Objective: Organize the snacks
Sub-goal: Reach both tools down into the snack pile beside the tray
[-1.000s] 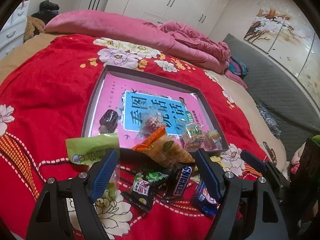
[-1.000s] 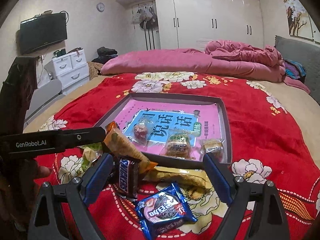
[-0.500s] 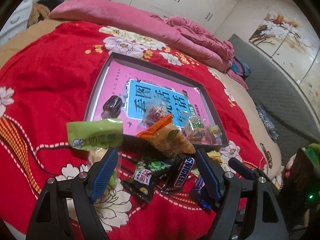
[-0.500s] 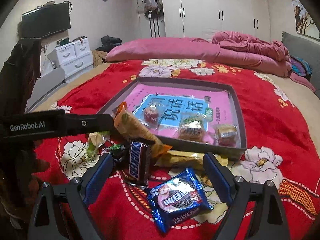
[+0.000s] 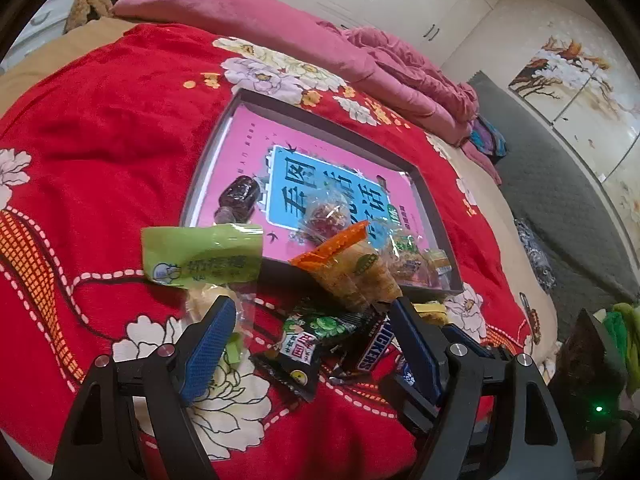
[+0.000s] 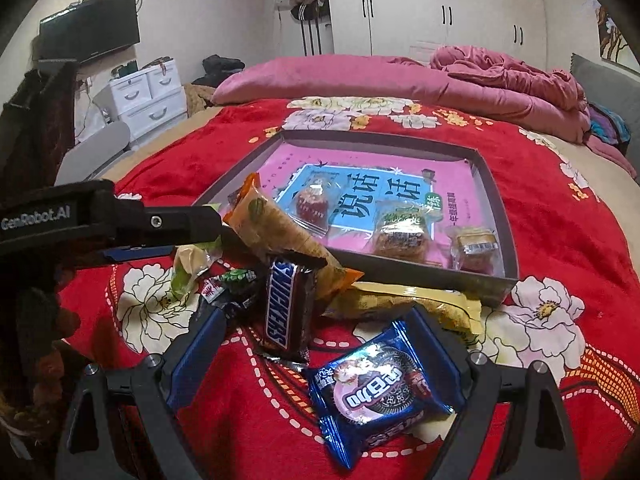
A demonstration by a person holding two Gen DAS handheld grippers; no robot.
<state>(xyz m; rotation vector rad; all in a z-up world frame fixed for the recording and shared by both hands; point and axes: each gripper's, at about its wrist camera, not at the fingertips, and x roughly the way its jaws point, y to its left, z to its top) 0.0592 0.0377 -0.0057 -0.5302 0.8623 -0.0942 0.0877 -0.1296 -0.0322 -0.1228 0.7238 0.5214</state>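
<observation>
Four wrapped snacks (image 6: 400, 230) already lie in the tray (image 6: 505, 216) mid-bed; a pile (image 6: 286, 296) waits on the blanket at its near edge; left gripper (image 5: 308, 336) and right gripper (image 6: 316, 354) both gape, holding nothing.

Wrapped snacks (image 6: 289, 306) heaped before shallow tray (image 6: 505, 216).

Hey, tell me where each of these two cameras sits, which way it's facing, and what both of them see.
Left wrist: on the left tool, aimed down across the bed at the green packet, Snickers bar and tray; only its own open fingers show.
Right wrist: on the right tool, aimed toward the wardrobe, blue cookie packet between its open fingers; the left tool reaches in from the left edge.
Shared: Snickers bar, orange packet, tray, red blanket.
</observation>
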